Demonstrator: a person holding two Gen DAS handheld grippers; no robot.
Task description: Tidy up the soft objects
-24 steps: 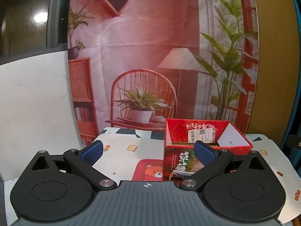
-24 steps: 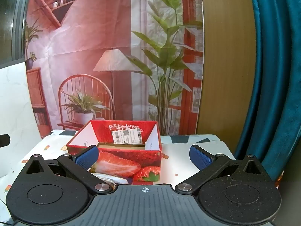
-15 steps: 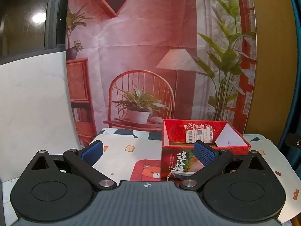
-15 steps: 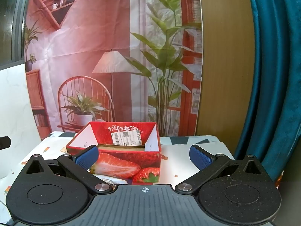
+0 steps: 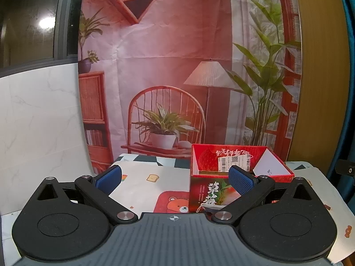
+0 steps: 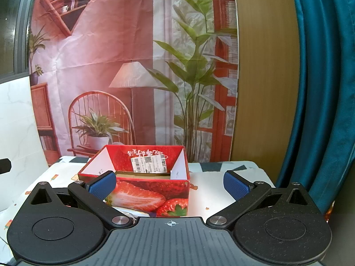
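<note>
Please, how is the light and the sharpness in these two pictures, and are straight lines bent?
Left wrist view: dim and reddish, a lamp glare on the dark window, and the strawberry box sharp. Right wrist view: brighter, the teal curtain bowed by the fisheye, no motion blur.

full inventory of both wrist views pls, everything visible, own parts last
strawberry box: 1, red with strawberry print, open top, white barcode label inside; on the tablecloth ahead of both grippers
soft white item: 1, whitish, partly hidden, lying against the box's near side; what it is cannot be told
tablecloth: 1, white with toast and bear prints, covers the table
backdrop: 1, printed reddish room scene with chair, lamp, plants; behind the table
curtain: 1, teal, far right
wood panel: 1, tan, beside the curtain
left gripper: 1, black with blue pads, open, empty
right gripper: 1, black with blue pads, open, empty
</note>
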